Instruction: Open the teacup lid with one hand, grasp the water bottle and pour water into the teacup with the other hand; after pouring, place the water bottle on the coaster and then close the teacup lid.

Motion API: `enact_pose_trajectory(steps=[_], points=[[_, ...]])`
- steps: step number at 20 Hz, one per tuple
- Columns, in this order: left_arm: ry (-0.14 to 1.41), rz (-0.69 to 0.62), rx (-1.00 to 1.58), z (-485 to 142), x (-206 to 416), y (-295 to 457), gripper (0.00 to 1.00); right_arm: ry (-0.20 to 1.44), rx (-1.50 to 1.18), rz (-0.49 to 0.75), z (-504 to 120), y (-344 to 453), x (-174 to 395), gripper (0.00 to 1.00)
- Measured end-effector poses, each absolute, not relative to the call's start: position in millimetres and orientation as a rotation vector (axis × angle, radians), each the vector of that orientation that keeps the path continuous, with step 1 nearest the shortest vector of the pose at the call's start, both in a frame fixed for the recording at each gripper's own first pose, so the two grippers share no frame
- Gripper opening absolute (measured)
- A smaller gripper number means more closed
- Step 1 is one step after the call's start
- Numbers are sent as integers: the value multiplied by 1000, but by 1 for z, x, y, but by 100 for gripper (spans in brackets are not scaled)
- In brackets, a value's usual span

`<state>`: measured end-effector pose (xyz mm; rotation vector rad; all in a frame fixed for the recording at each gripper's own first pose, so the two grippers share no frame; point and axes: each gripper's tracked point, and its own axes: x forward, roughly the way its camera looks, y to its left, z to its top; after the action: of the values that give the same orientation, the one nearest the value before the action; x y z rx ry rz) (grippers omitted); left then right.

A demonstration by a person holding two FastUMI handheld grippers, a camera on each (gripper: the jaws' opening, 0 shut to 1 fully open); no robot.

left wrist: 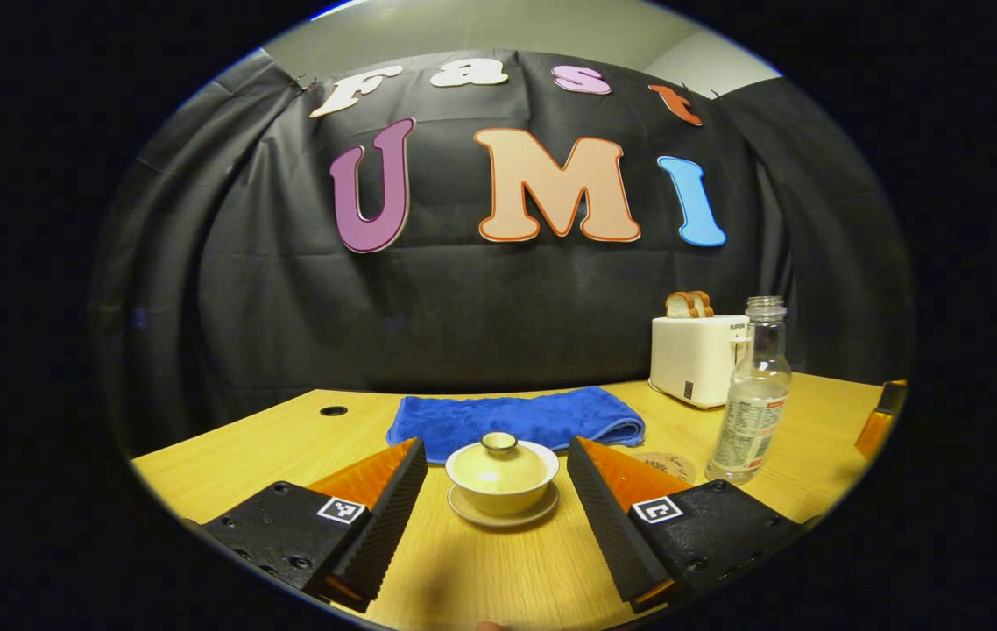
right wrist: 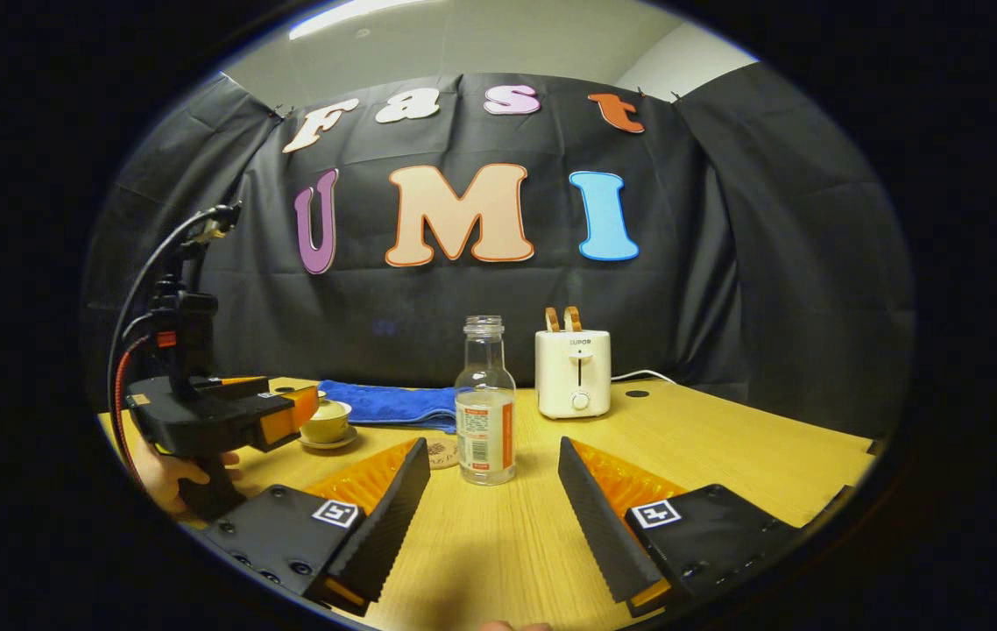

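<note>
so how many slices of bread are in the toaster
2, standing side by side in the slots on top of the toaster at the back of the table: bread slices. Any lower down inside would be hidden.

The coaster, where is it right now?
In the left gripper view, the coaster lies on the table, just left of the water bottle.

Before me: glossy glazed teacup [left wrist: 501, 476], clear smooth plastic water bottle [right wrist: 484, 405], plush blue cloth towel [left wrist: 516, 420], matt wood-grain desk [left wrist: 498, 570].
</note>
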<state>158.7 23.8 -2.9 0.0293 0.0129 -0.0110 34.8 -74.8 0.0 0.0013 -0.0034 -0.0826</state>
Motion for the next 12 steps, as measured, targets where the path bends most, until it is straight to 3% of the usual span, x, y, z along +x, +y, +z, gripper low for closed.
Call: enact_pose_trajectory(steps=[2, 12], points=[[30, 1, 51, -5, 176, 26, 94, -3, 1, -89, 0, -80, 37, 94], [143, 9, 65, -24, 228, 27, 94, -4, -1, -90, 2, -89, 36, 94]])
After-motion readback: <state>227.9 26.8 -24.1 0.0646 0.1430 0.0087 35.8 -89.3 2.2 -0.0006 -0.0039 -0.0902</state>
